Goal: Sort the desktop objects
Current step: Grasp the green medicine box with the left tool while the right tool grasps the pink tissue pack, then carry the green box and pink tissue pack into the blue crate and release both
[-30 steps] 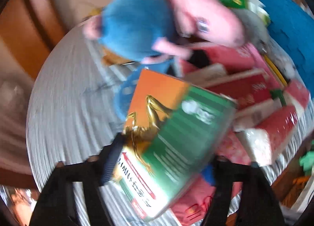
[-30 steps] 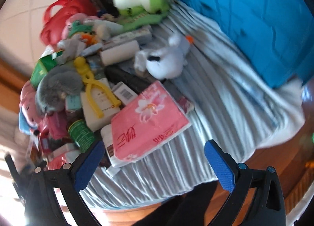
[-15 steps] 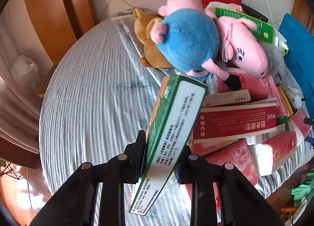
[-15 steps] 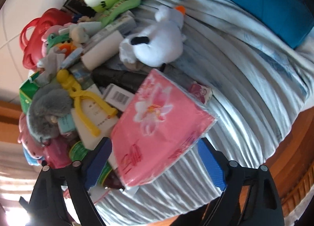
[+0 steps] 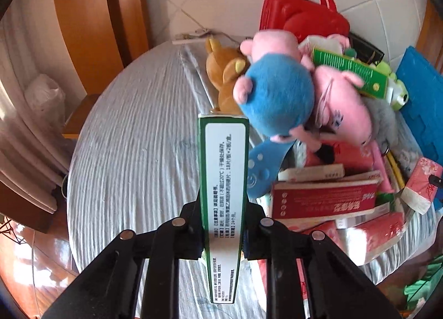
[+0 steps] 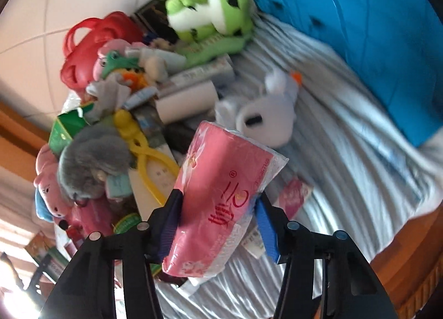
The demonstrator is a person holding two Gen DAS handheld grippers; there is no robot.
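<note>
Left gripper (image 5: 223,231): clamped on a tall green box (image 5: 223,194), pressing its two broad faces so the narrow white side with printed text faces the camera. The box is lifted clear of the worktop (image 5: 133,158), probably so it can be carried without dragging across the cloth.

Right gripper (image 6: 218,222): closed against the sides of a pink tissue pack (image 6: 221,197), which stands tilted between the blue pads and raised off the cloth. The soft wrapper dents slightly, so the squeeze looks firm.

Pile: boxes, tissue packs and soft toys crowd one side of the worktop. A blue and pink plush pig (image 5: 277,100) lies on top, a brown plush bear (image 5: 224,75) beside it, red boxes (image 5: 324,201) stacked below.

Other toys: a green plush frog (image 6: 213,11) and a white plush bird (image 6: 265,116) lie near a blue mat (image 6: 360,20).

Bare cloth: a wide striped stretch to the left of the pile, a likely place to group like items.

Stage: both items are in hand, neither yet set down.
</note>
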